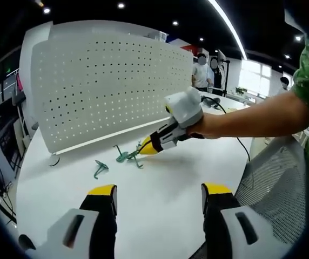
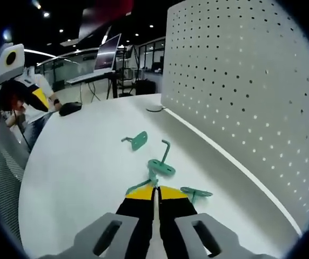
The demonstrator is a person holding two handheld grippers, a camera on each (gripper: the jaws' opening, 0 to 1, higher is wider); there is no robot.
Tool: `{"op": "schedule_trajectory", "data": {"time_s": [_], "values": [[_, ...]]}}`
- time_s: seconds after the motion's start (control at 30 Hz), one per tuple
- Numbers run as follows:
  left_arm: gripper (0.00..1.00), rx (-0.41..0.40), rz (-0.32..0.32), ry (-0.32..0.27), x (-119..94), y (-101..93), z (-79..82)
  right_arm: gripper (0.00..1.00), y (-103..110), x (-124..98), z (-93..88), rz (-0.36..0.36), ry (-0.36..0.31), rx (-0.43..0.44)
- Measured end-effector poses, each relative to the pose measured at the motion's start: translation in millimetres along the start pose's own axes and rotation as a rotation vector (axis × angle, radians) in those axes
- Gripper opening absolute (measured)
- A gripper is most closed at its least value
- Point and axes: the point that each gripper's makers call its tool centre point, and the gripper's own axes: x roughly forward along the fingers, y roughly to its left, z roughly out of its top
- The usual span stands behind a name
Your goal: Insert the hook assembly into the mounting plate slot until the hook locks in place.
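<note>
A big white pegboard plate (image 1: 111,81) stands upright on the white table (image 1: 160,172); it also rises along the right of the right gripper view (image 2: 241,91). Three green hook pieces lie on the table before it: one (image 2: 138,140) farther off, one (image 2: 162,166) just ahead of my right jaws, one (image 2: 196,192) beside them. My right gripper (image 2: 155,190) is shut, with a thin green hook part pinched at its tips. In the left gripper view it (image 1: 145,147) reaches in low over the hooks (image 1: 126,156), another hook (image 1: 100,168) lying left. My left gripper (image 1: 160,190) is open and holds nothing.
A grey mesh chair back (image 1: 276,178) stands at the table's right edge. A black cable (image 1: 242,147) runs over the table. People stand behind the board (image 1: 200,70). My left gripper (image 2: 14,108) hovers at the far table edge, near a dark object (image 2: 71,108).
</note>
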Motion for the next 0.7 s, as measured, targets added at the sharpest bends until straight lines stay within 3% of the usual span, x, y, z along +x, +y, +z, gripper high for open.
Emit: {"op": "schedule_trajectory", "data": {"time_s": [0.27, 0.7], "values": [[0.65, -0.005, -0.001, -0.004, -0.2, 0.3, 0.3, 0.01, -2.9, 2.2, 10.3, -0.007, -0.009, -0.014], [0.64, -0.012, -0.006, -0.008, -0.2, 0.1, 0.7, 0.03, -3.3, 9.5, 1.0, -0.022, 0.031, -0.054]]}}
